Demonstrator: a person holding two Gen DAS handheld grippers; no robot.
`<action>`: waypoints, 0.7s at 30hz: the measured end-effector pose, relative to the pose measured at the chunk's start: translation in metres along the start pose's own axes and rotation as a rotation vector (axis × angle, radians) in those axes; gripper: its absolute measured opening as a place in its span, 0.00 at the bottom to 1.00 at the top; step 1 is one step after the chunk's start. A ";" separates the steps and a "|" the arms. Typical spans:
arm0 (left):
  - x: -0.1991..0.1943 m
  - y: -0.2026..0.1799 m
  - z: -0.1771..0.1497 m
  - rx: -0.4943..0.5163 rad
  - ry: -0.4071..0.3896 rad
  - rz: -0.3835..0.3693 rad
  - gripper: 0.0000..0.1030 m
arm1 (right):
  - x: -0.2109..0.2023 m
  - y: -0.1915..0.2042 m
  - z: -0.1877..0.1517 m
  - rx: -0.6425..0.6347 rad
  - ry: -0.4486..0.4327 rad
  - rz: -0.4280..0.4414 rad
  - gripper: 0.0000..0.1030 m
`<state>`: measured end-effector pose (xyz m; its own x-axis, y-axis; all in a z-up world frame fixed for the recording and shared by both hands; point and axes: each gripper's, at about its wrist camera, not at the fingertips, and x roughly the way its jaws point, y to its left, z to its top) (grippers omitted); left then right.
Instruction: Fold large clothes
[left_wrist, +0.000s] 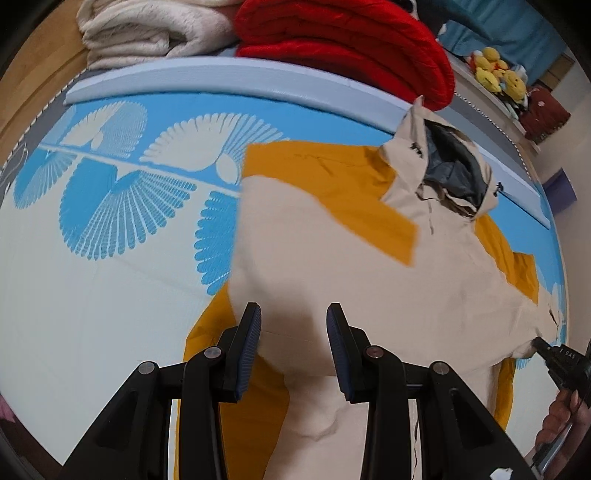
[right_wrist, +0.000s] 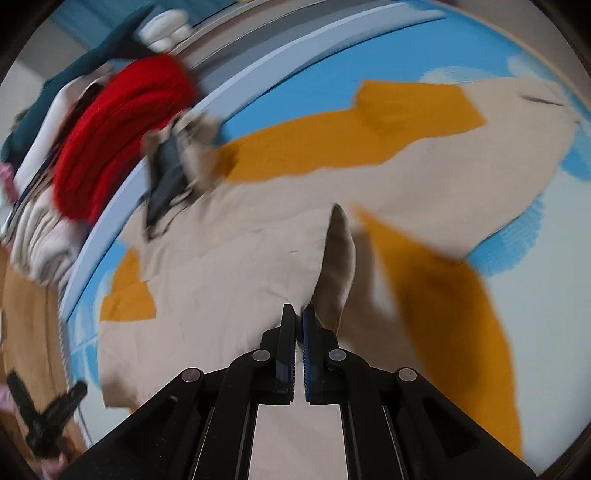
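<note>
A beige and mustard-yellow hooded jacket (left_wrist: 332, 236) lies spread on a blue and white patterned bed cover (left_wrist: 110, 221); its dark-lined hood (left_wrist: 454, 173) points to the far edge. My left gripper (left_wrist: 293, 332) is open, its fingers either side of beige cloth just above the jacket. My right gripper (right_wrist: 299, 317) is shut on a raised fold of the beige jacket (right_wrist: 258, 258); it also shows at the right edge of the left wrist view (left_wrist: 539, 345), pinching the jacket's edge. The right wrist view is motion-blurred.
A folded red garment (left_wrist: 343, 40) and a folded cream blanket (left_wrist: 155, 33) are stacked beyond the bed's far edge. Yellow plush toys (left_wrist: 495, 70) sit on a ledge at the far right. The left gripper appears at the lower left of the right wrist view (right_wrist: 48, 417).
</note>
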<state>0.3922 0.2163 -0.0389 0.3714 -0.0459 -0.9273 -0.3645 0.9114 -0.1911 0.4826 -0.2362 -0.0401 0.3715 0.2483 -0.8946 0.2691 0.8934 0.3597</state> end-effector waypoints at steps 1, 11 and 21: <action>0.004 0.002 0.000 -0.007 0.009 0.001 0.32 | 0.000 -0.009 0.006 0.019 -0.007 -0.009 0.03; 0.057 0.003 -0.009 -0.013 0.122 -0.025 0.30 | -0.002 -0.051 0.048 0.058 -0.097 -0.069 0.07; 0.102 -0.001 -0.026 0.044 0.207 0.022 0.30 | 0.014 -0.059 0.047 0.049 -0.087 -0.009 0.34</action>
<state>0.4079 0.1997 -0.1415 0.1790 -0.1050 -0.9782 -0.3312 0.9298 -0.1604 0.5135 -0.3029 -0.0608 0.4442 0.2048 -0.8722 0.3155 0.8754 0.3662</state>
